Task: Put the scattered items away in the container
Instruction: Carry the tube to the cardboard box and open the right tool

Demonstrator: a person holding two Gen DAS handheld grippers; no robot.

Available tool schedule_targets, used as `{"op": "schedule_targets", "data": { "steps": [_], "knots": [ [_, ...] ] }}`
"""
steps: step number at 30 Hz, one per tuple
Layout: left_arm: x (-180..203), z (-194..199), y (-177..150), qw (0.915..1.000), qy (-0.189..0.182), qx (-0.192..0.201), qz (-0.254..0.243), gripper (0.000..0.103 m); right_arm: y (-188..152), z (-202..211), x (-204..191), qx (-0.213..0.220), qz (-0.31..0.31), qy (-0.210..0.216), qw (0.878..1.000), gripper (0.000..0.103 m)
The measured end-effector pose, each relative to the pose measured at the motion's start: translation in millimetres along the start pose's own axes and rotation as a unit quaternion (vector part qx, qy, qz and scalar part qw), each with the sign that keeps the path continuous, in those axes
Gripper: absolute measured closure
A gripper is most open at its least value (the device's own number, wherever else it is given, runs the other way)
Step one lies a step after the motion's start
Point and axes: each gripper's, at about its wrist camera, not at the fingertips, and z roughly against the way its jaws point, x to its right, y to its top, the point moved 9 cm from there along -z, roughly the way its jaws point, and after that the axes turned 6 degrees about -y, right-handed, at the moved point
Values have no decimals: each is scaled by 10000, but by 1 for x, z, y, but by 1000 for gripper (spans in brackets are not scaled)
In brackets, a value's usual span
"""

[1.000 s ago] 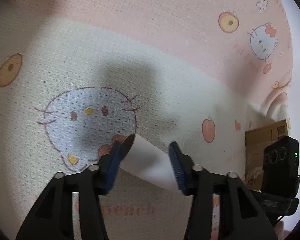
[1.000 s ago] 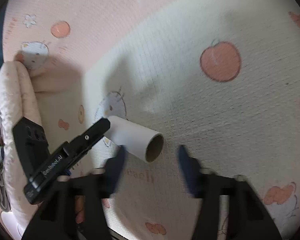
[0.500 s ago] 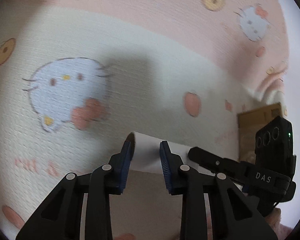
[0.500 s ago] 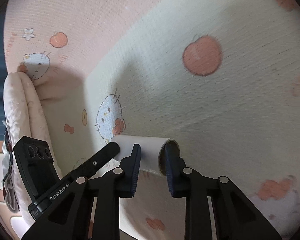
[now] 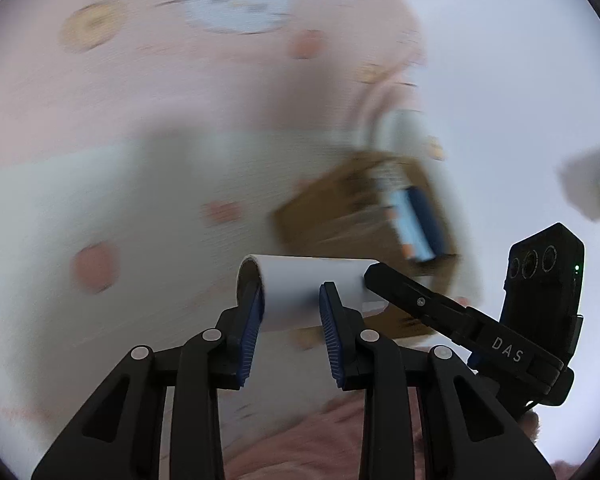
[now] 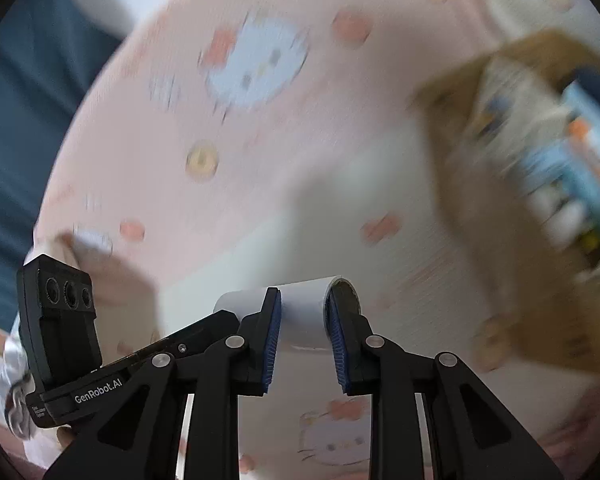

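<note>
Left wrist: both claws clamp the white tube.

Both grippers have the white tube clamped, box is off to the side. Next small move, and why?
Probably carry the white cardboard tube sideways until it sits over the open brown cardboard box. The left gripper and right gripper each clamp one end, the tube is clear of the patterned blanket, and the box already holds items.

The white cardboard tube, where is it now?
The white cardboard tube is held at each end by the left gripper and right gripper, above the patterned bedspread.
</note>
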Motion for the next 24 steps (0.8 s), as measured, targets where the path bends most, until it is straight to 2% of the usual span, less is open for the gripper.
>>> {"op": "schedule_targets", "data": {
  "steps": [5,11,14,18,19,21,22,23,24],
  "knots": [
    [72,-45,22,9979,-387,-302,-429,71,46,56,59,200,-11,-284,9994,82],
    [130,-98,17,9923,-674,-778,-692,71,73,91,114,14,155,-508,9986,82],
    [152,-115,7,9897,-706,-958,-798,71,84,100,145,-177,194,-487,9985,82],
    [165,-139,-3,9854,-569,-1254,-1002,71,89,103,173,-511,232,-428,9975,81],
    [167,-146,-7,9834,-513,-1378,-1061,68,86,100,179,-671,279,-450,9963,77],
    [165,-151,-13,9816,-397,-1520,-1083,63,81,95,191,-933,359,-617,9931,61],
    [163,-155,-15,9811,-301,-1565,-1095,59,79,93,196,-989,439,-673,9919,43],
    [161,-156,-15,9809,-242,-1575,-1118,57,76,92,200,-1031,526,-760,9904,34],
    [159,-157,-14,9804,-165,-1591,-1147,56,74,92,204,-1048,618,-889,9886,34]
  ]
}}
